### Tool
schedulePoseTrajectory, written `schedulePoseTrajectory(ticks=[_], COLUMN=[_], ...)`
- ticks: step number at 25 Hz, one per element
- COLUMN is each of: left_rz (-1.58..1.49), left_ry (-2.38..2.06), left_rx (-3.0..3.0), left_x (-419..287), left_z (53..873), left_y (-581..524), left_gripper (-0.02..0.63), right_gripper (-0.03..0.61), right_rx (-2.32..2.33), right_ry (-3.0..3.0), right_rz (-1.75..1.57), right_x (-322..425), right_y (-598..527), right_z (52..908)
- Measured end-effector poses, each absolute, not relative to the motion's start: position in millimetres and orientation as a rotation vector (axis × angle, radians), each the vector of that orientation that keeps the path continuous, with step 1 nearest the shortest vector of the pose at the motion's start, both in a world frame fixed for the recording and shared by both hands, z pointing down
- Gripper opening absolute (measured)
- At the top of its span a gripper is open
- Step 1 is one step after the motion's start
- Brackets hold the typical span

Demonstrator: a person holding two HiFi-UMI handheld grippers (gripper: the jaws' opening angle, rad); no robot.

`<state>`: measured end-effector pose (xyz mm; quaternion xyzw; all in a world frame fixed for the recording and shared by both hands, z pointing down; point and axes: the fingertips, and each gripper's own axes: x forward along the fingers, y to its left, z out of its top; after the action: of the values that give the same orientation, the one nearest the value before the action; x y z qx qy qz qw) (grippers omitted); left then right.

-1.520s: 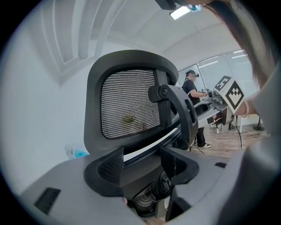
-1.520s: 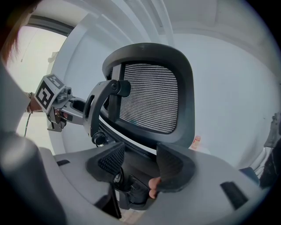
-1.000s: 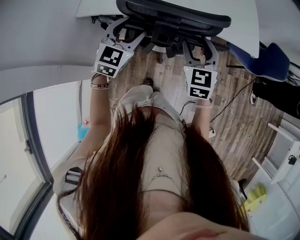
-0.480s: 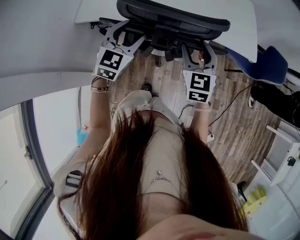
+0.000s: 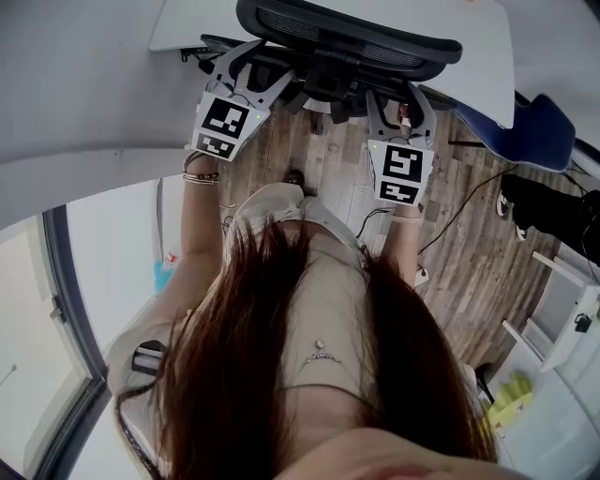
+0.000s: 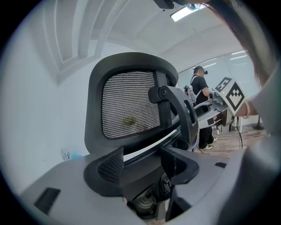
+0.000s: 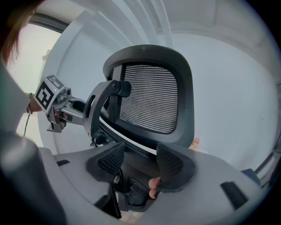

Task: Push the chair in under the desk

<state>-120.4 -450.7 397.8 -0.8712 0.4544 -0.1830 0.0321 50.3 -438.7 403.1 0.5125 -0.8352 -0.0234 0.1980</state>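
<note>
Jaws wide apart on left gripper (image 5: 261, 66) and right gripper (image 5: 396, 98), straddling lower backrest of chair (image 5: 347, 37), pressing rather than clamping. Backrest nudged slightly closer to white table (image 5: 192, 21) than a second ago, seat hidden beneath. Push probably almost finished.

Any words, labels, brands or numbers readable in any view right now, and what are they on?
No readable text in any view.
Left marker cube: black-and-white square pattern only, no letters or numbers.
Right marker cube: the same, pattern only.
Chair: no brand or label shows.
</note>
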Motion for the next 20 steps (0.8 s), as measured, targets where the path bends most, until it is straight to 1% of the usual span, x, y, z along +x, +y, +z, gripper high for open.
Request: schedulePoseTrajectory(ticks=[12,20], left_rz=[-0.544,-0.536], left_ry=[1.402,1.4], left_rx=[-2.684,-2.687], left_x=[-124.9,-104.9], left_z=[397.6,396.1], left_y=[-458.1,-468.0], left_gripper=[0.252,0.253], right_gripper=[0.241,0.242], right_rx=[1.439,1.441], right_ry=[-2.328,-2.329], right_rz=[-0.07,-0.059], right_x=[45.9,66.4], right_y=[-446.4,-457.0], right_z=[403.4,403.0])
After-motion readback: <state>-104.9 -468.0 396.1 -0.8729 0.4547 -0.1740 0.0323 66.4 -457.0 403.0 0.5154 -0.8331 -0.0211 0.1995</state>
